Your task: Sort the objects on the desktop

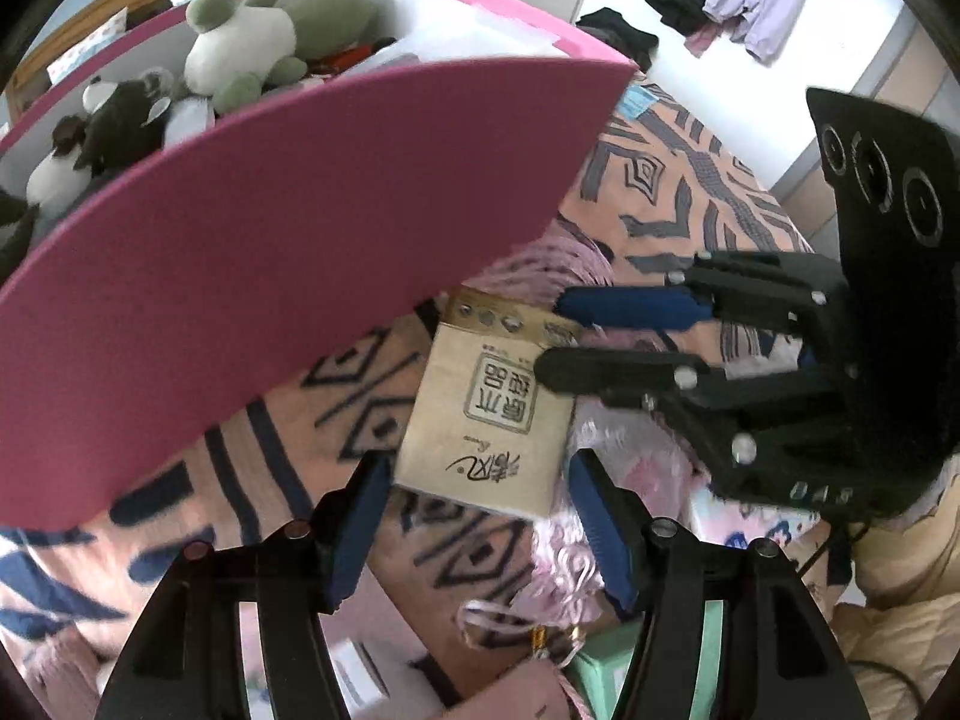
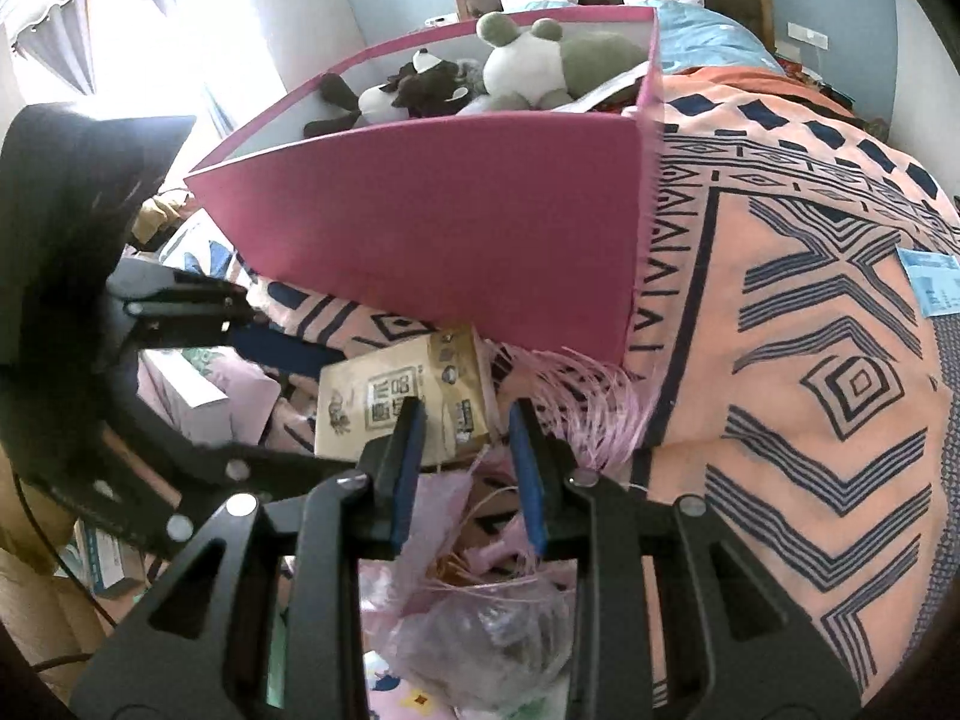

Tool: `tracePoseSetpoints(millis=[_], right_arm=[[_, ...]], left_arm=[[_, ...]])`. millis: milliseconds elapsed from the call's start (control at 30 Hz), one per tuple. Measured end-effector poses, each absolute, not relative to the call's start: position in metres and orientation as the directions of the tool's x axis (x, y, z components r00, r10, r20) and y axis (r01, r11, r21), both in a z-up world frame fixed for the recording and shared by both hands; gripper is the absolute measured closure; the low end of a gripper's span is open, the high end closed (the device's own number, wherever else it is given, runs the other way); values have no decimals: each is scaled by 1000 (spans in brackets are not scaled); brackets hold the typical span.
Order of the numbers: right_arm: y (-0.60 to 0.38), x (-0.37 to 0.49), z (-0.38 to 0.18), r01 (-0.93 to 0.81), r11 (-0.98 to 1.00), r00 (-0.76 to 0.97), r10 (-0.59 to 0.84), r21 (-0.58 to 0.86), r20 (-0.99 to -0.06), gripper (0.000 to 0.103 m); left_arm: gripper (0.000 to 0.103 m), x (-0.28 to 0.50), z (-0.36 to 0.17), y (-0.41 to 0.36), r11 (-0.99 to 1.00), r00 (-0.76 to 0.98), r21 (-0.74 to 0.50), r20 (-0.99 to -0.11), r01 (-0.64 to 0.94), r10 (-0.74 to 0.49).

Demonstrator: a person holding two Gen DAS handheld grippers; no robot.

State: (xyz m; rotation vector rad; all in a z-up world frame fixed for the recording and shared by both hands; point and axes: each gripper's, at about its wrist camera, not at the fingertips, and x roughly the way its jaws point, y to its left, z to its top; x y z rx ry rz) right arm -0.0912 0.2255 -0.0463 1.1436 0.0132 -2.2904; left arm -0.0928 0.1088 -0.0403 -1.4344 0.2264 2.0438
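Left claw point(image 1: 474, 516) spread around tan carton point(image 1: 489, 414); right claw point(image 2: 465, 468) apart, empty, beside pink box point(image 2: 432, 222).

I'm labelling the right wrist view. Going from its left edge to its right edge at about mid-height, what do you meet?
Left hand-held gripper → tan packet → pink fringe → patterned orange blanket → small blue paper slip.

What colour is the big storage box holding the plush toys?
Pink outside, white inside: the storage box shows best in the right wrist view.
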Motion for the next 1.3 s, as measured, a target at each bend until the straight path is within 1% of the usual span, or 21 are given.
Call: tracePoseSetpoints(millis=[133, 200, 267, 333, 533, 567, 633, 667, 700, 733, 767, 800, 900, 967, 1067, 1100, 1300], right_arm=[[233, -84, -41, 483, -829, -462, -515, 282, -722, 71], [231, -77, -44, 502, -815, -424, -524, 289, -739, 71], [219, -64, -50, 556, -794, -382, -506, 245, -773, 70], [213, -55, -47, 577, -792, -392, -482, 199, -783, 69], [230, -58, -27, 521, -794, -437, -563, 313, -701, 69], [231, -60, -28, 512, -785, -424, -584, 349, -692, 69], [230, -60, -29, 506, -780, -418, -594, 367, -687, 69], [227, -59, -31, 507, -776, -407, -600, 376, -689, 69], [223, -58, -34, 509, -768, -392, -610, 390, -689, 69], [220, -57, -37, 509, -760, -374, -618, 404, -691, 69], [216, -57, -41, 511, -759, -362, -617, 404, -699, 69], [214, -56, -43, 510, -763, -359, -609, 397, -708, 69], [212, -58, -46, 495, -780, -368, -588, 384, -720, 69], [212, -64, -47, 473, -797, -376, -569, 377, -731, 69], [210, -71, -52, 462, -799, -360, -565, 384, -742, 69], [209, -75, -54, 459, -801, -355, -561, 383, -747, 69], [204, -87, -57, 470, -783, -333, -585, 408, -740, 68]], left_arm=[[41, -80, -40, 102, -792, -209, -208, -898, -574, 387], [41, -75, -40, 102, -792, -210, -202, -900, -577, 383], [40, -70, -40, 101, -785, -207, -193, -903, -588, 377], [39, -69, -38, 97, -790, -215, -190, -901, -583, 376], [39, -76, -29, 81, -804, -245, -224, -878, -550, 412], [39, -78, -27, 78, -808, -253, -228, -874, -543, 416], [40, -83, -26, 76, -811, -257, -245, -866, -532, 430], [41, -86, -27, 76, -812, -256, -247, -865, -529, 431], [47, -89, -28, 75, -815, -255, -246, -868, -525, 426], [56, -93, -31, 77, -816, -249, -246, -872, -523, 422], [59, -96, -34, 79, -815, -233, -255, -876, -520, 423], [60, -98, -36, 79, -811, -217, -274, -874, -517, 434], [60, -99, -36, 83, -807, -217, -275, -873, -522, 437], [65, -98, -36, 83, -803, -210, -281, -872, -526, 442], [66, -98, -36, 80, -799, -195, -297, -871, -522, 451], [69, -98, -37, 79, -794, -186, -310, -868, -524, 461], [74, -104, -40, 70, -791, -171, -358, -853, -495, 493]])
